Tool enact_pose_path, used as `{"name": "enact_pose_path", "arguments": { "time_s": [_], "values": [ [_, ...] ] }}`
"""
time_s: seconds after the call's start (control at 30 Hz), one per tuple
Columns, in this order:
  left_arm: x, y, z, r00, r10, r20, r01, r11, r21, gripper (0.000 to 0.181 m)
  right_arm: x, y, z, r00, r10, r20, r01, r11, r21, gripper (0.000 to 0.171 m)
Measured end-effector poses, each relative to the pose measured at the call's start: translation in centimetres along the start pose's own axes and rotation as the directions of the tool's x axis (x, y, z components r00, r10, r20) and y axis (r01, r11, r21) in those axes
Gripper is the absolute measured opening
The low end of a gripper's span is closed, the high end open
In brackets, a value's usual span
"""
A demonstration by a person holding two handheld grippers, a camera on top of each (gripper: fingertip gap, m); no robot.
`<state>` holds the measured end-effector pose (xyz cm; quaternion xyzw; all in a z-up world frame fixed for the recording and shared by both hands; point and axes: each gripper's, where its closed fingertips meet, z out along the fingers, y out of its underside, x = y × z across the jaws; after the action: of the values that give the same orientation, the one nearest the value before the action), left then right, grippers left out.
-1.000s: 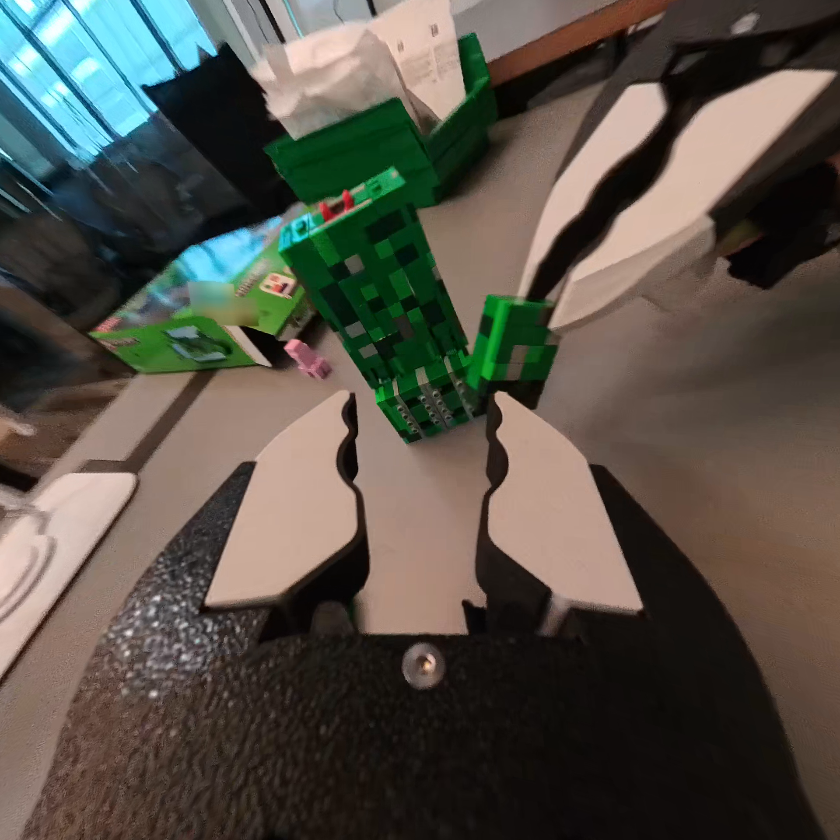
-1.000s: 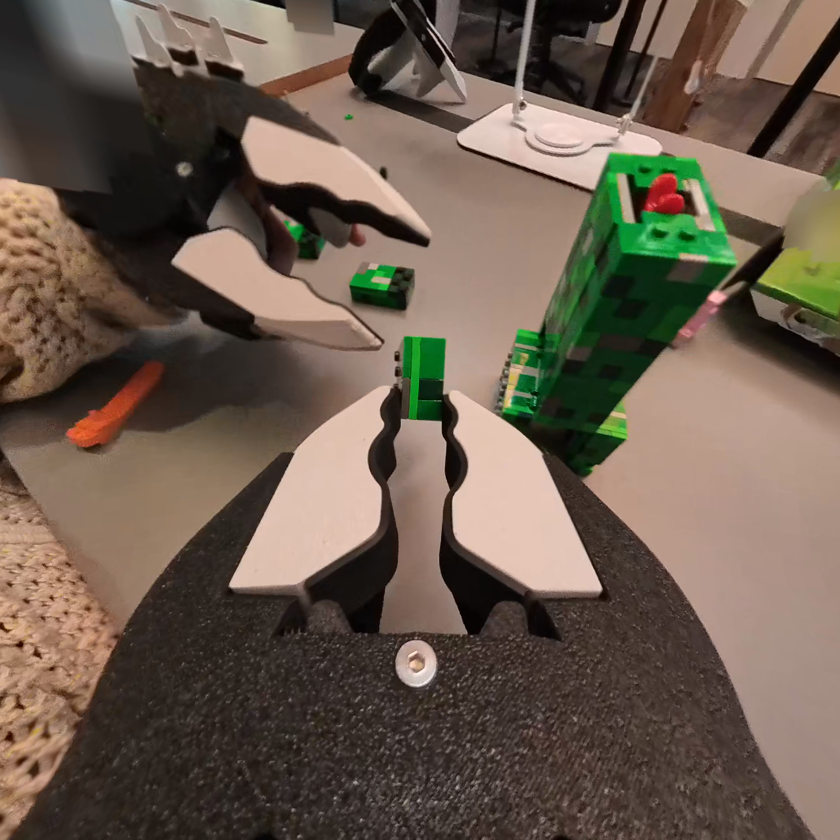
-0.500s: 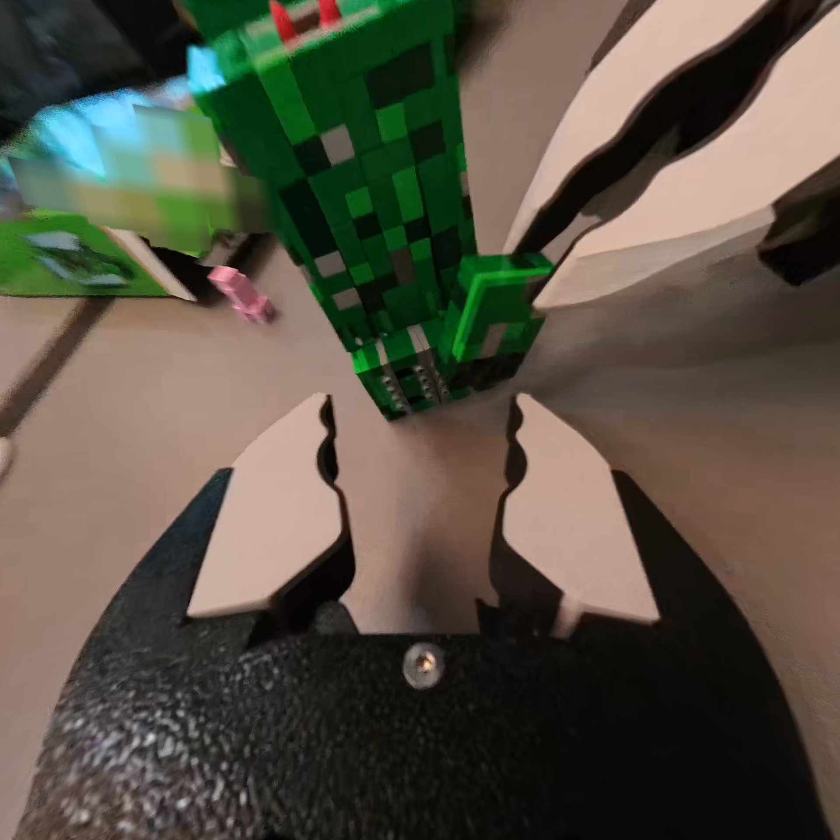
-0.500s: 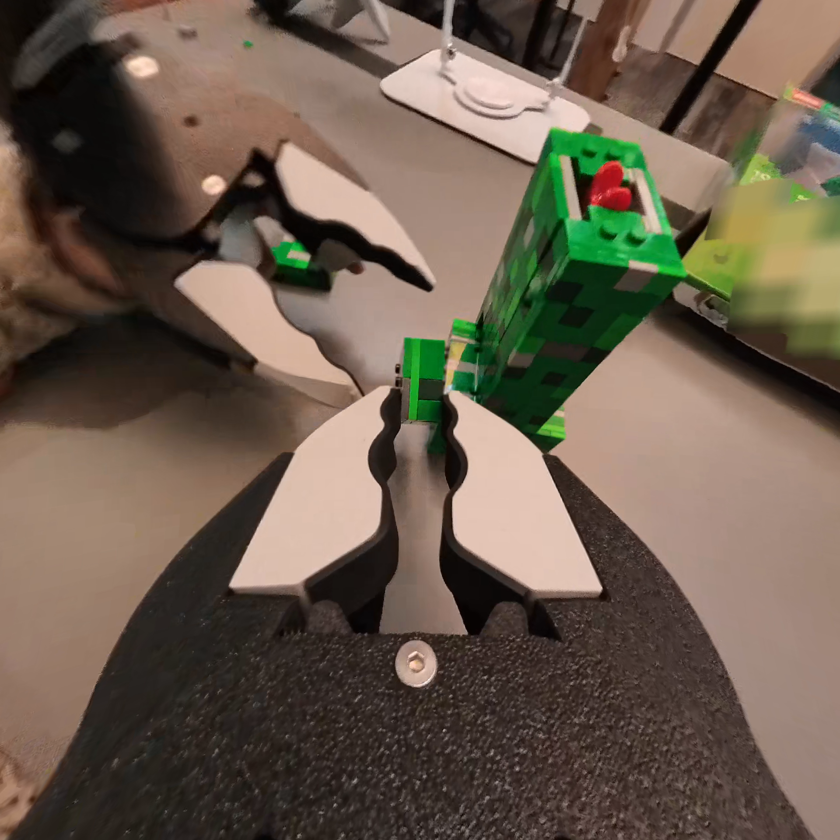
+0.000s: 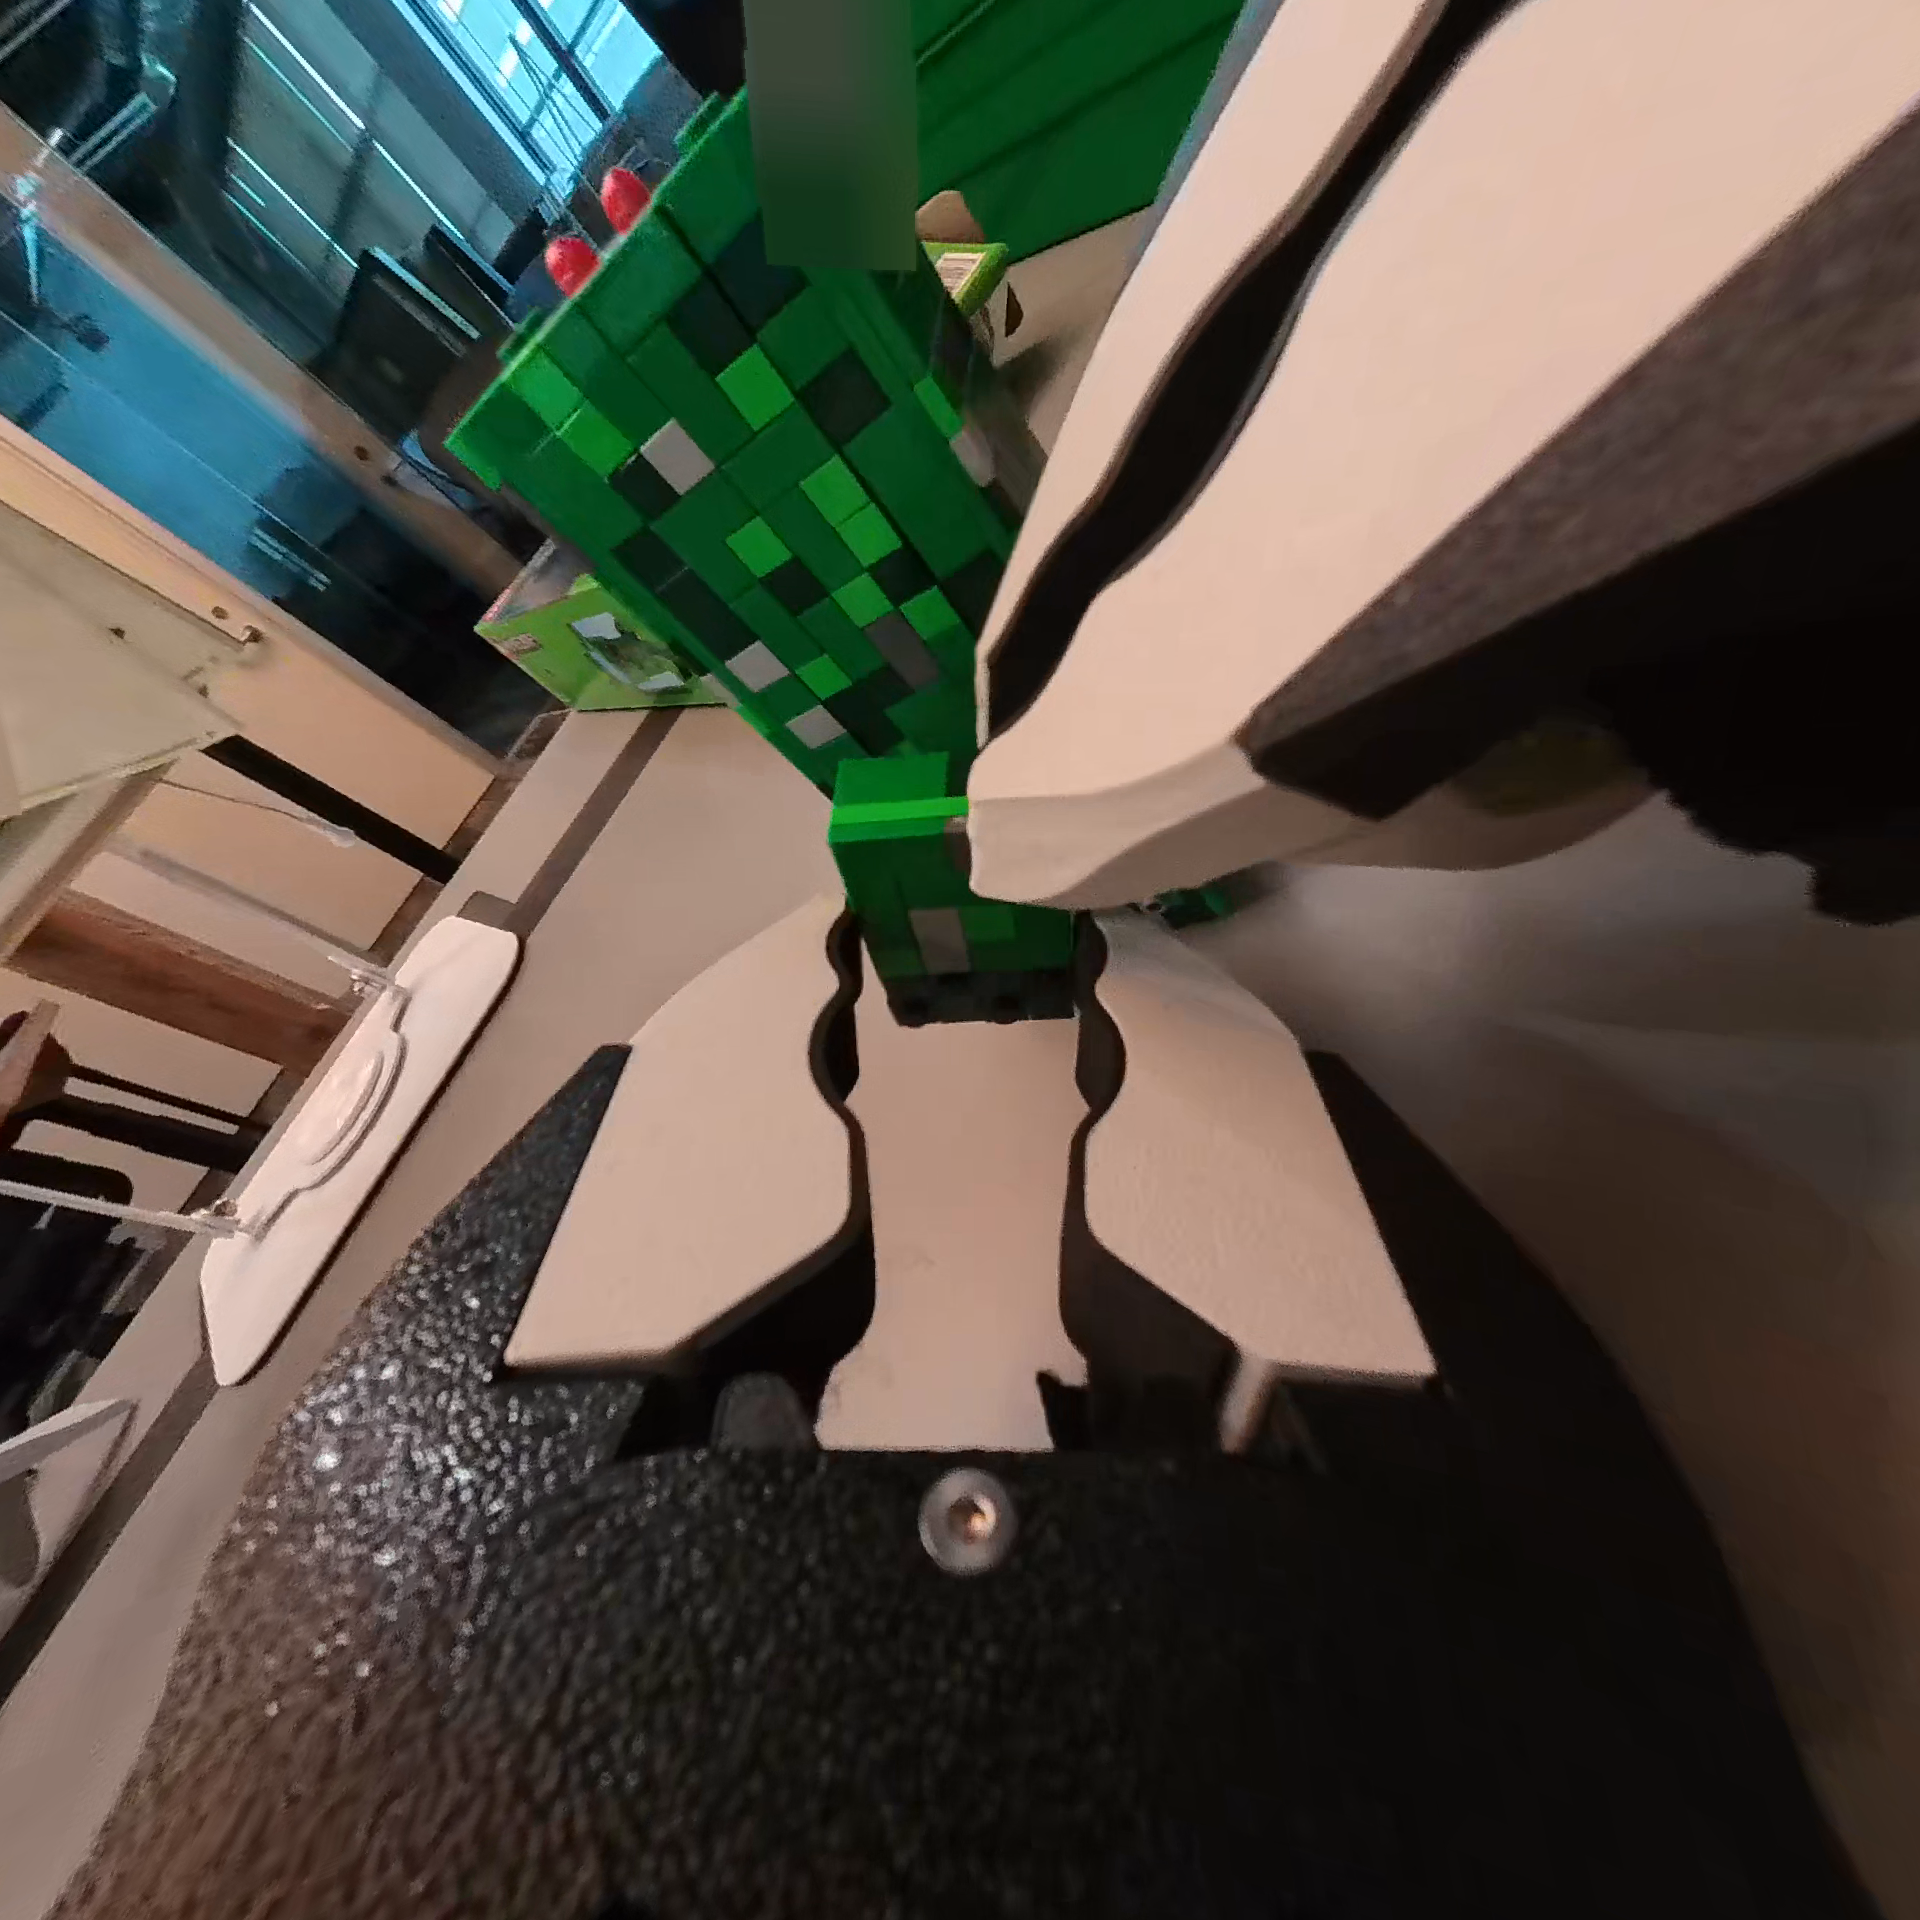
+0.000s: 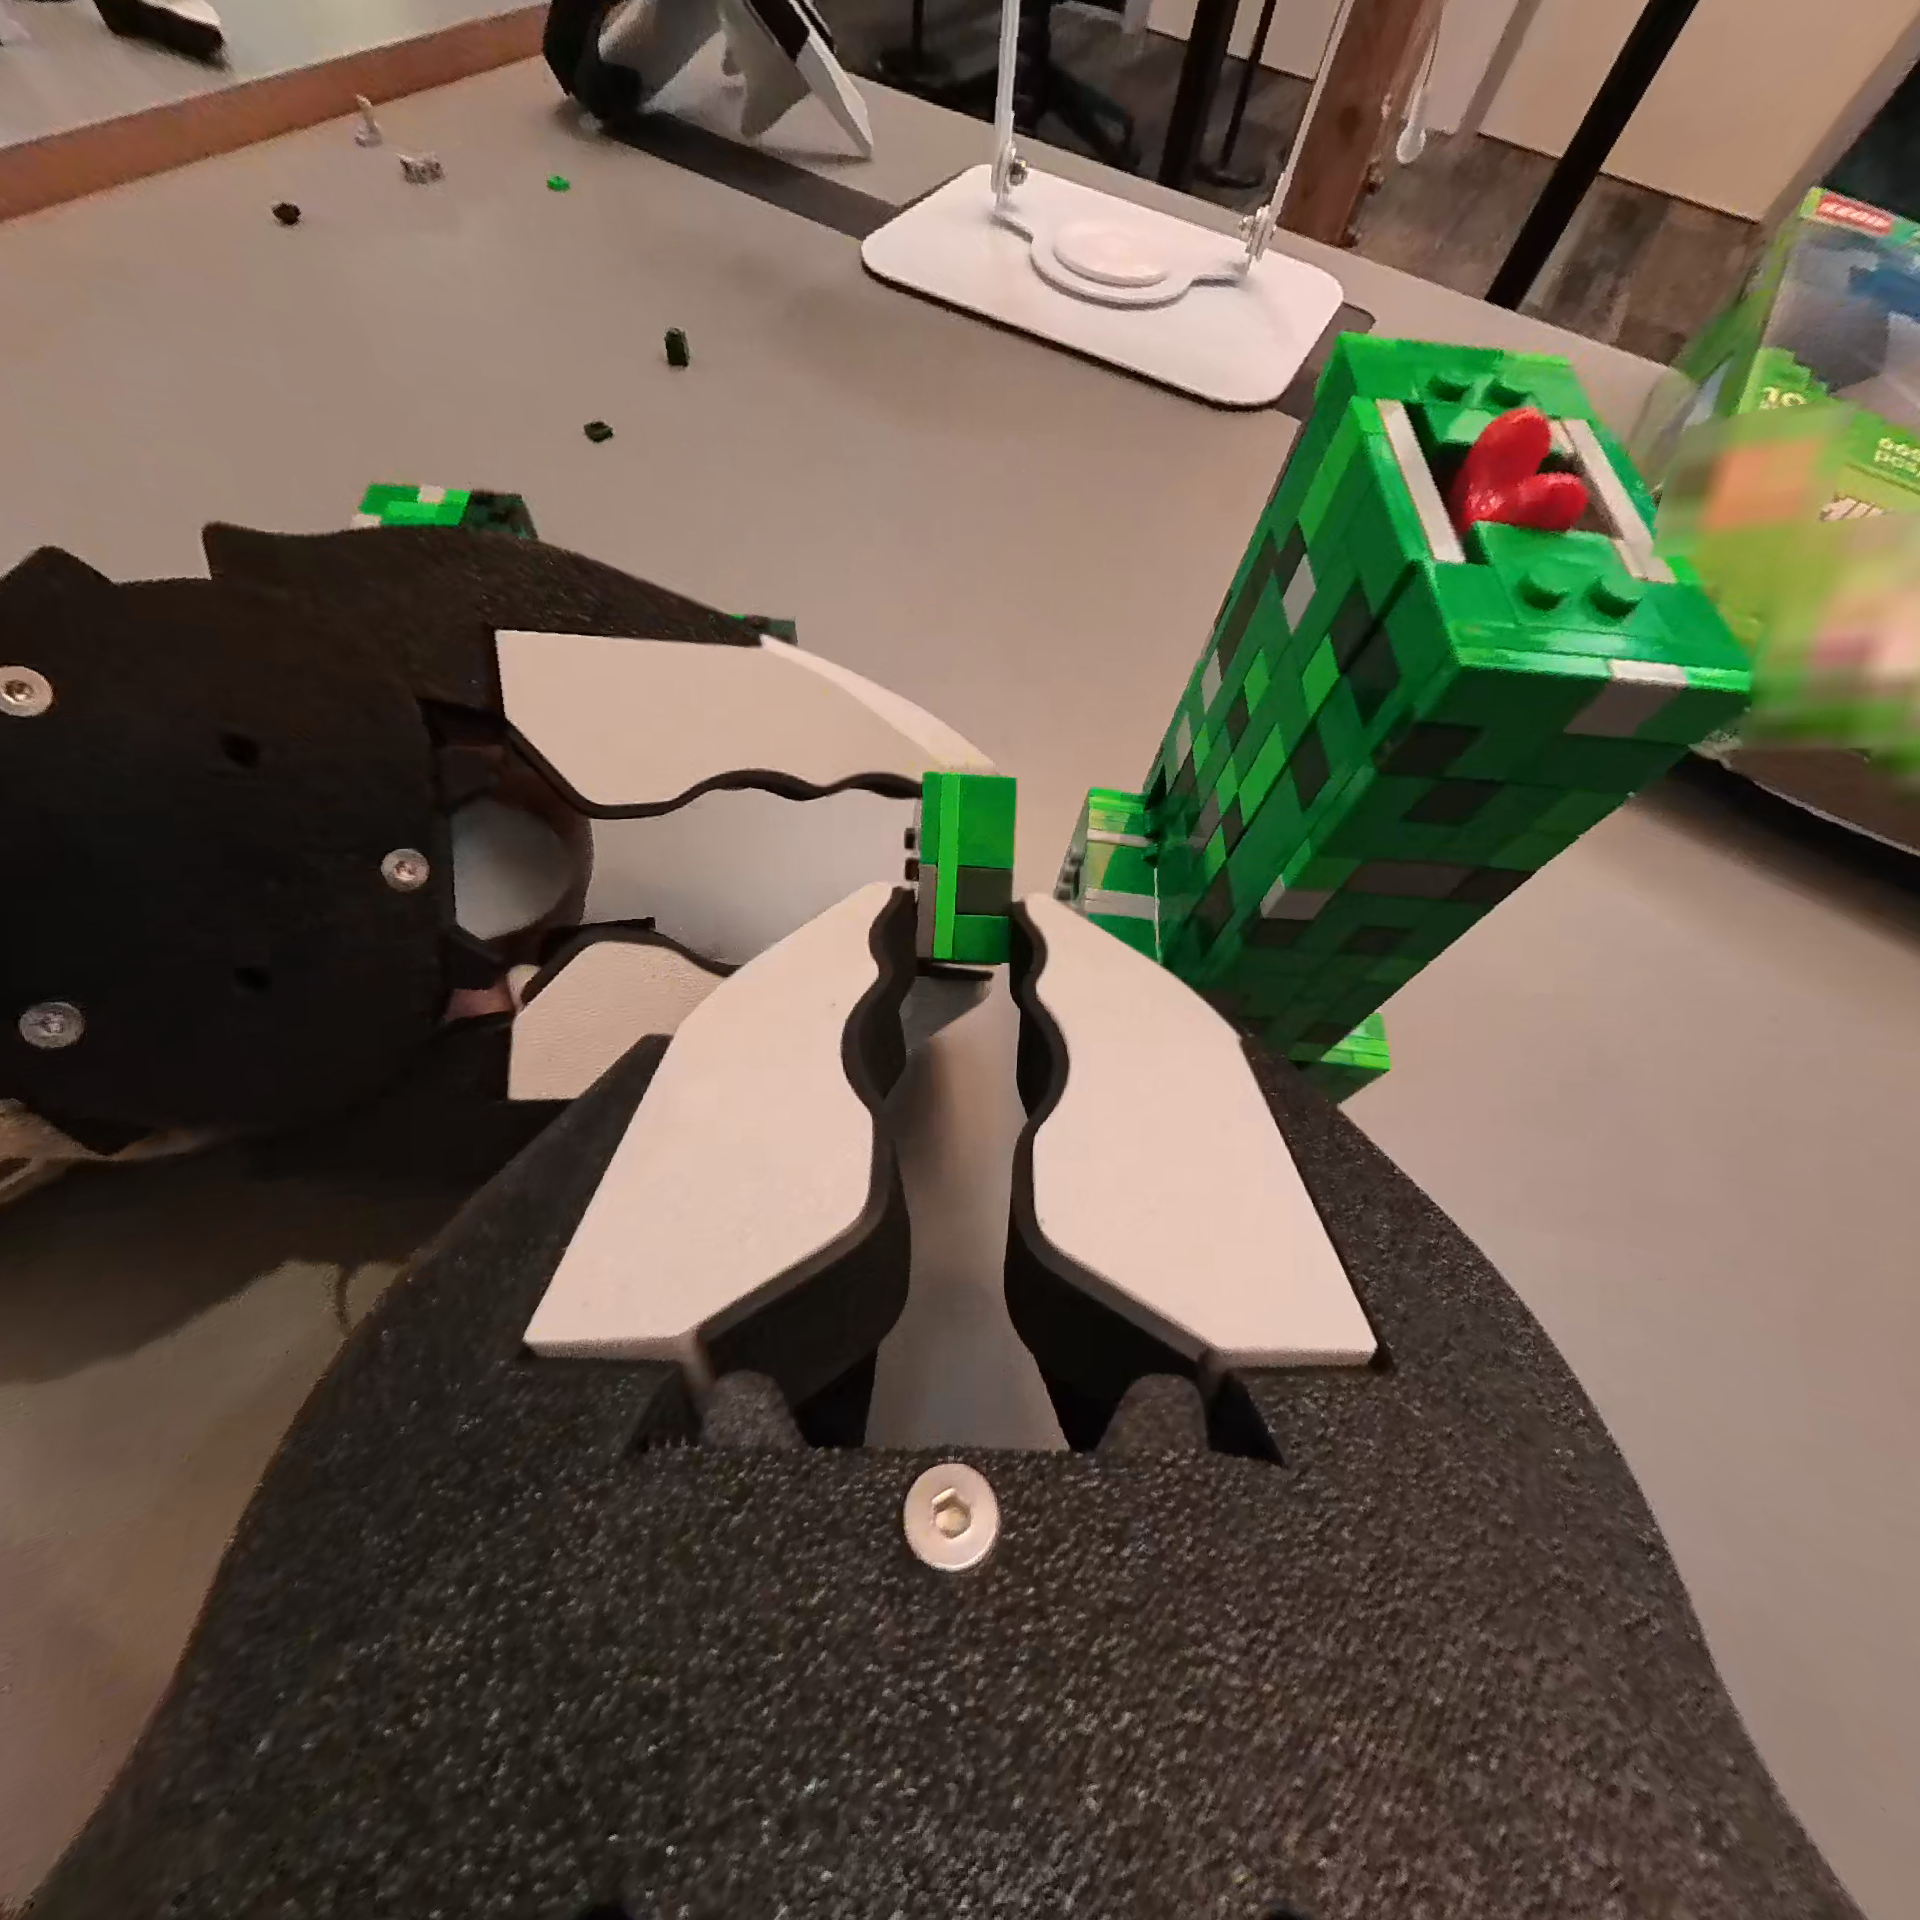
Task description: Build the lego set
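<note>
Since a second ago my left gripper [image 5: 961, 977] has closed in, straddling the block [image 6: 966, 868] that my right gripper [image 6: 961, 920] pinches, just beside the tilted tower [image 6: 1382, 748] on the table [image 6: 935, 468].

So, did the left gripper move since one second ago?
Yes. The left gripper has advanced toward the green lego tower; its fingers now flank the small green block held by the right gripper.
</note>
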<state>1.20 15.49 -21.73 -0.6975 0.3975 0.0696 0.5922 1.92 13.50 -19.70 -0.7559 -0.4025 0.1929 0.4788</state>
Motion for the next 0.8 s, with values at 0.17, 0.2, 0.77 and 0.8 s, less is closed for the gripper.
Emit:
{"name": "enact_pose_path", "arguments": {
  "time_s": [0.17, 0.2, 0.77, 0.8],
  "values": [
    [-0.7, -0.2, 0.1, 0.999, -0.050, -0.017, 0.050, 0.998, 0.039, 0.037, -0.4, -1.2, -0.5, 0.999, 0.020, 0.035, -0.025, 0.991, 0.132, 0.029],
    [-0.9, -0.5, 0.0, 0.997, -0.071, -0.029, 0.073, 0.995, 0.070, 0.037, -0.5, -1.8, -1.2, 0.999, 0.007, 0.042, -0.014, 0.982, 0.190, 0.032],
    [-7.4, -6.3, -8.3, 0.764, -0.215, -0.608, 0.588, 0.620, 0.519, 0.037, -11.1, 0.9, -7.0, 0.639, -0.338, 0.691, 0.133, 0.933, 0.334, 0.000],
    [-7.9, -6.2, -8.8, 0.775, -0.209, -0.597, 0.571, 0.636, 0.519, 0.036, -12.9, 1.7, -6.8, 0.581, -0.345, 0.737, 0.176, 0.938, 0.300, 0.000]
  ]
}}
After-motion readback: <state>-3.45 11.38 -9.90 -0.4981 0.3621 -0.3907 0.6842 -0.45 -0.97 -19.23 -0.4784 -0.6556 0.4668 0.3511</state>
